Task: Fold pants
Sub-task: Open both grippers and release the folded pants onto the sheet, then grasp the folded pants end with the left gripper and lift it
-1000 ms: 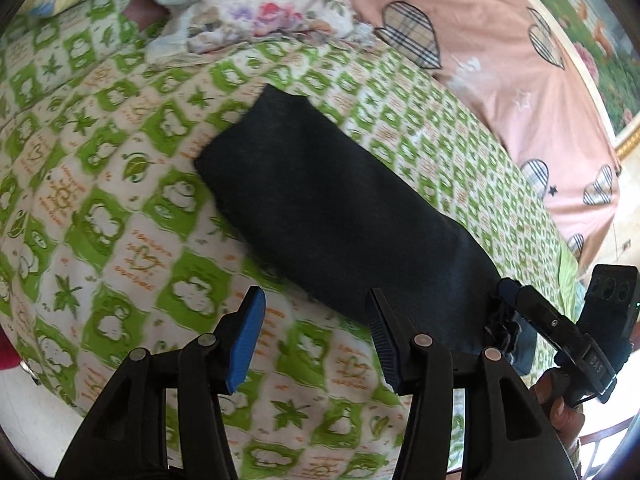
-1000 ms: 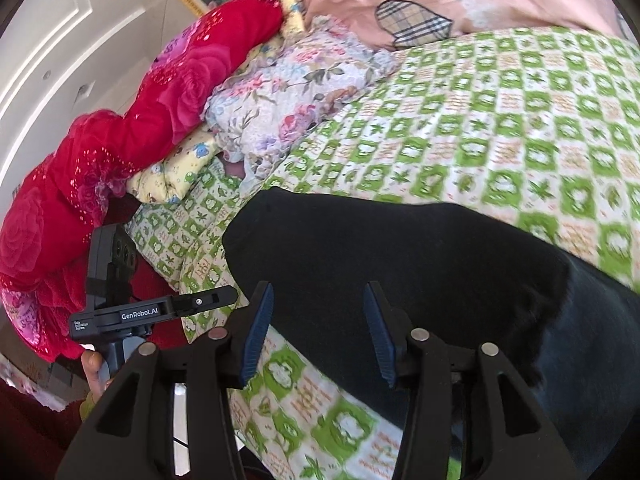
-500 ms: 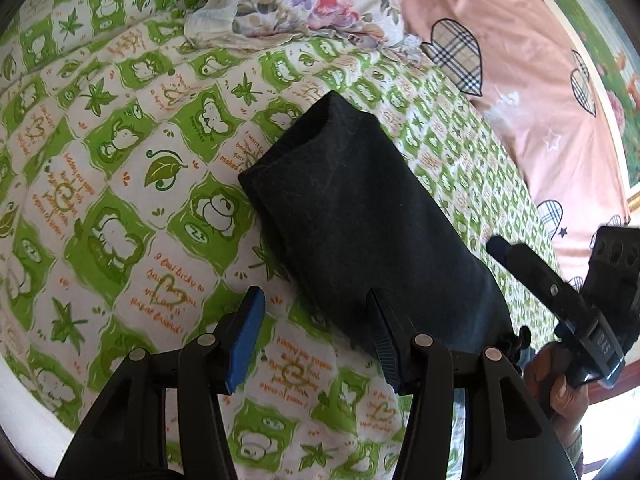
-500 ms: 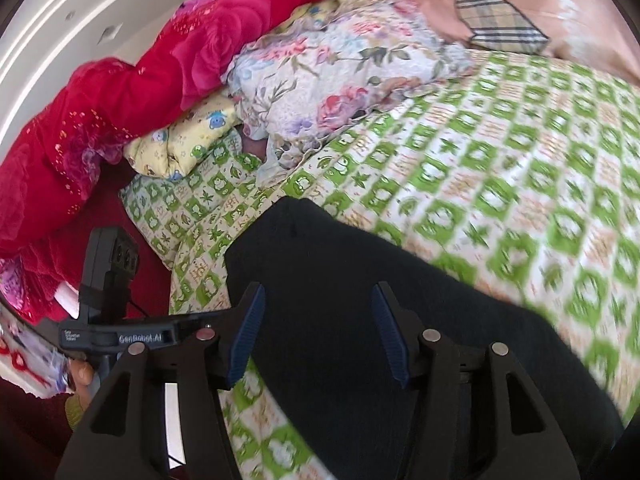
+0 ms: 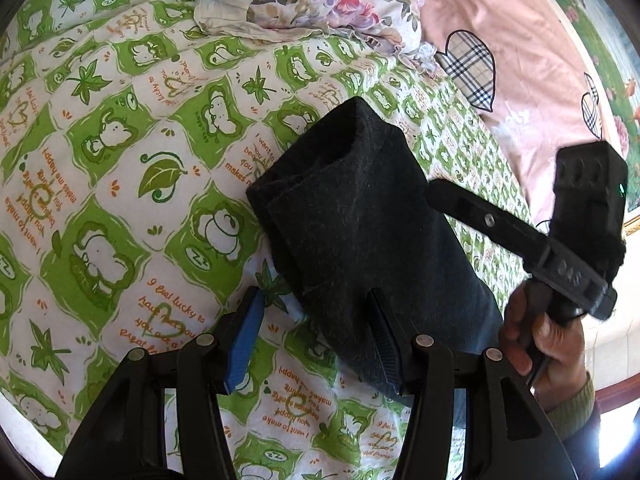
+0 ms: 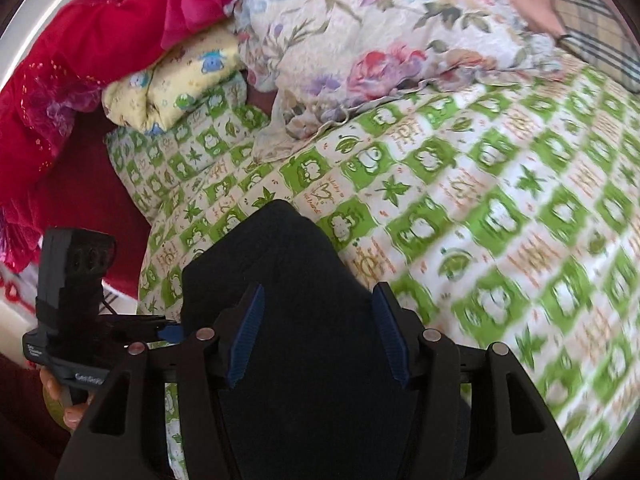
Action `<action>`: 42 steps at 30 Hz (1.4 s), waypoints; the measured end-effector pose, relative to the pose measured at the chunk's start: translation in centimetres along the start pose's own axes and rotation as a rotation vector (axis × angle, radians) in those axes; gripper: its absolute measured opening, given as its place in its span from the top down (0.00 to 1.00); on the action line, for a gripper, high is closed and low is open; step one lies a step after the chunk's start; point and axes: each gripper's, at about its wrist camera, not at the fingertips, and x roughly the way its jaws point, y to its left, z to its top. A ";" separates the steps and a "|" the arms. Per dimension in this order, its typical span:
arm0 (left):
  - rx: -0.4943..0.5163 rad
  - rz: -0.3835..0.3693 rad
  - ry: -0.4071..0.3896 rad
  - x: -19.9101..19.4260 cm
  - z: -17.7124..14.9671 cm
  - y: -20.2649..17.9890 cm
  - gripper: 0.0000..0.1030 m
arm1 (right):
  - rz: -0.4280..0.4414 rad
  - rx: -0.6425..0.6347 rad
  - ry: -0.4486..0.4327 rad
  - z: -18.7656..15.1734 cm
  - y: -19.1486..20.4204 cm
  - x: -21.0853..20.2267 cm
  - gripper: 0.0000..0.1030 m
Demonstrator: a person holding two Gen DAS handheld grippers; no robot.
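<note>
Pants (image 5: 360,240), dark charcoal, soft felted fabric, lie folded lengthwise into one long narrow band on the bed (image 5: 120,140), which is covered by a green-and-white frog-print sheet; the hem end points toward the floral pillow (image 5: 320,0) and sits well short of it. Left gripper (image 5: 316,336): jaws wide open, nothing held; the blue pad is over bare sheet just beside the band's long edge, the other pad over the dark cloth, so the jaws straddle that edge without pinching it. Right gripper (image 6: 316,332): jaws likewise spread wide and empty, both pads above the dark fabric (image 6: 280,280), hovering over the band. I cannot tell from either view whether the pads touch the cloth. Judgement: the step in hand is taking hold for the crosswise fold, which is not yet made. To do it well, I should bring both pairs of jaws down on the same end of the band, one at each corner, and catch every layer; the hem shows an open mouth with separate layers, so a shallow bite may lift only the top one. Close firmly, lift low, carry the end evenly across so the edges stack square. Risk: the fuzzy cloth could drag on the sheet and bunch it.
</note>
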 end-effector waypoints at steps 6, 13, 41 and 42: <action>-0.015 0.016 -0.022 0.2 0.3 -0.1 0.50 | 0.101 -0.010 0.087 1.6 -0.9 3.0 0.45; 0.005 0.077 -0.031 1.4 1.7 -1.2 0.61 | 0.201 -0.024 0.125 1.8 -2.6 4.4 0.74; 0.155 0.020 -0.166 -3.5 0.5 -9.3 0.86 | 0.323 0.019 -0.093 0.4 -2.8 -4.6 0.78; 0.180 0.006 -0.177 -4.1 0.1 -10.3 0.86 | 0.314 0.014 -0.123 0.0 -2.6 -5.9 0.78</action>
